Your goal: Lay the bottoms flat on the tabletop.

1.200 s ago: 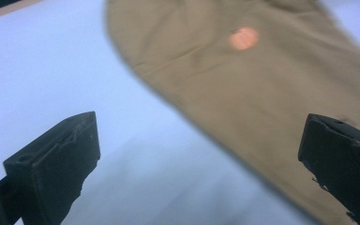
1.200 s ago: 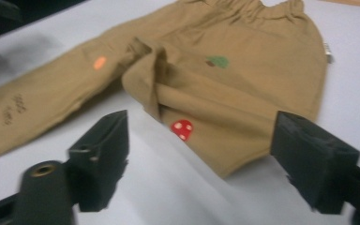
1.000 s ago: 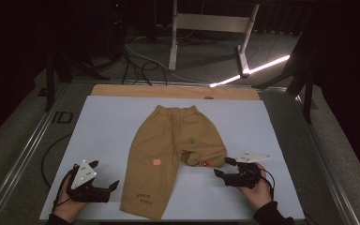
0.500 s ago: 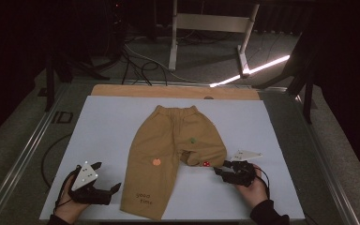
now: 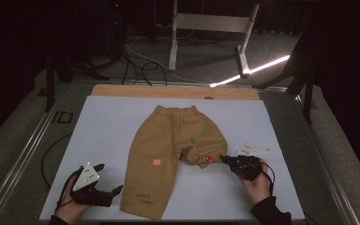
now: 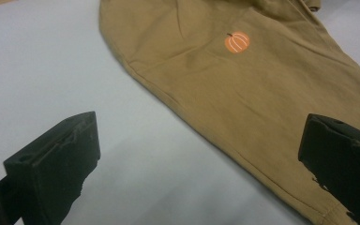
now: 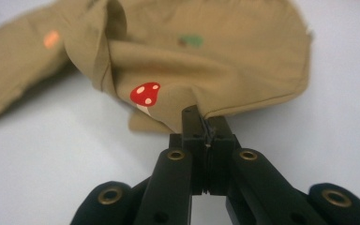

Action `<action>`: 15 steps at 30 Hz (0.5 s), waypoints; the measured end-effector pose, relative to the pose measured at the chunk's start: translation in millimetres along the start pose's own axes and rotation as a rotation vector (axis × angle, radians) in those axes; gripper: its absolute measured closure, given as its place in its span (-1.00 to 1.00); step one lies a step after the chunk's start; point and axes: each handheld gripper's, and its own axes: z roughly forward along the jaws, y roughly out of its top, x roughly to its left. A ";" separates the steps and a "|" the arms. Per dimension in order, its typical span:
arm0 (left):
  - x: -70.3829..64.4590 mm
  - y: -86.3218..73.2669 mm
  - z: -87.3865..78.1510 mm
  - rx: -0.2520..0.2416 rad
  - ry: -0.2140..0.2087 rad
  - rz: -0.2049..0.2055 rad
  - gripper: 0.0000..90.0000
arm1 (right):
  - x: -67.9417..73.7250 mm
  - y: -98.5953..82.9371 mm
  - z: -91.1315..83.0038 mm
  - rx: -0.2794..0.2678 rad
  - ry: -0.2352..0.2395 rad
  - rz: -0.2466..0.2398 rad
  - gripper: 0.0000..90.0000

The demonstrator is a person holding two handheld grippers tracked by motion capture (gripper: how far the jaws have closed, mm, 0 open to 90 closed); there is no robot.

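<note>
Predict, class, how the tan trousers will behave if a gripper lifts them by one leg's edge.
The trousers will probably droop: the shorter leg is already folded and crumpled where the right gripper pinches it. They look light, thin cloth lying flat. On the smooth white mat they would likely slide and bunch rather than hold shape.

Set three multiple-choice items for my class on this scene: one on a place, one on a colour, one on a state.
1. Where is the pumpkin print on the trousers?
A. on the longer leg
B. on the waistband
C. on the table

2. What colour is the mushroom cap?
A. blue
B. red with white dots
C. black

3. How does the right gripper stand?
A. wide open
B. lying on the floor
C. shut on the trousers' edge

Answers: 1 A, it sits mid-leg; 2 B, seen in the right gripper view; 3 C, the jaws pinch the fabric.
</note>
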 end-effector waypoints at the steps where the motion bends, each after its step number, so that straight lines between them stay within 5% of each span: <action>1: 0.0 0.2 -0.4 -0.002 -0.001 -0.001 -0.99 | 0.3 3.8 -4.0 -0.017 -0.003 -0.005 0.99; 11: 1.2 0.5 -1.6 -0.017 -0.015 -0.014 -0.99 | -0.1 45.4 -43.0 -0.161 -0.039 -0.044 0.99; 15: 1.1 0.0 -0.3 -0.014 -0.017 -0.014 -0.99 | -9.8 48.3 -37.7 -0.132 -0.057 -0.020 0.99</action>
